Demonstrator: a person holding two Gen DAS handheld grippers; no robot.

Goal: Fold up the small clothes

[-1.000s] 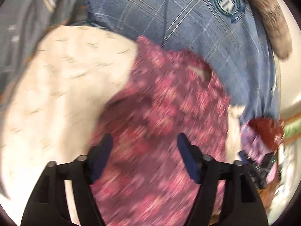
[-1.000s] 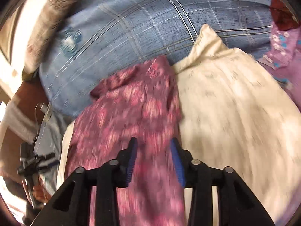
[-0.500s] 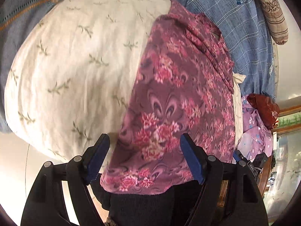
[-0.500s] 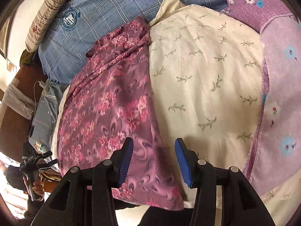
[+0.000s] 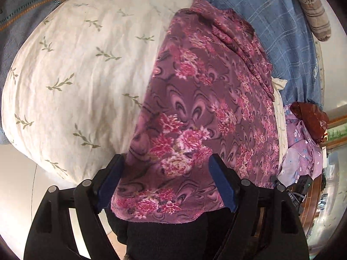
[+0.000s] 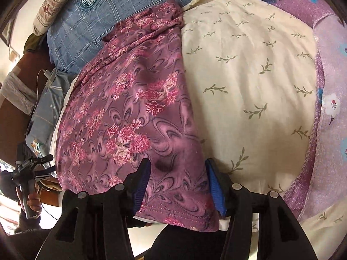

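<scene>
A maroon garment with pink flowers (image 5: 201,108) lies flat in a long strip on a cream leaf-print sheet (image 5: 82,69). It also shows in the right wrist view (image 6: 130,108) on the same sheet (image 6: 249,82). My left gripper (image 5: 166,173) is open and hovers above the garment's near hem, touching nothing. My right gripper (image 6: 177,177) is open above the hem's other end, with the garment's edge between its fingers' line of sight. The far end of the garment is bunched into folds.
A blue plaid cloth with a round crest (image 5: 271,10) covers the bed beyond. A striped bolster (image 5: 312,15) lies at the far edge. A lilac floral cloth (image 6: 329,108) lies beside the sheet. A dark red bag (image 5: 310,121) sits at the right.
Both grippers have drawn back and up from the garment, from close over it to above its near hem. The right gripper's jaws have widened. The garment now lies still and flat.
</scene>
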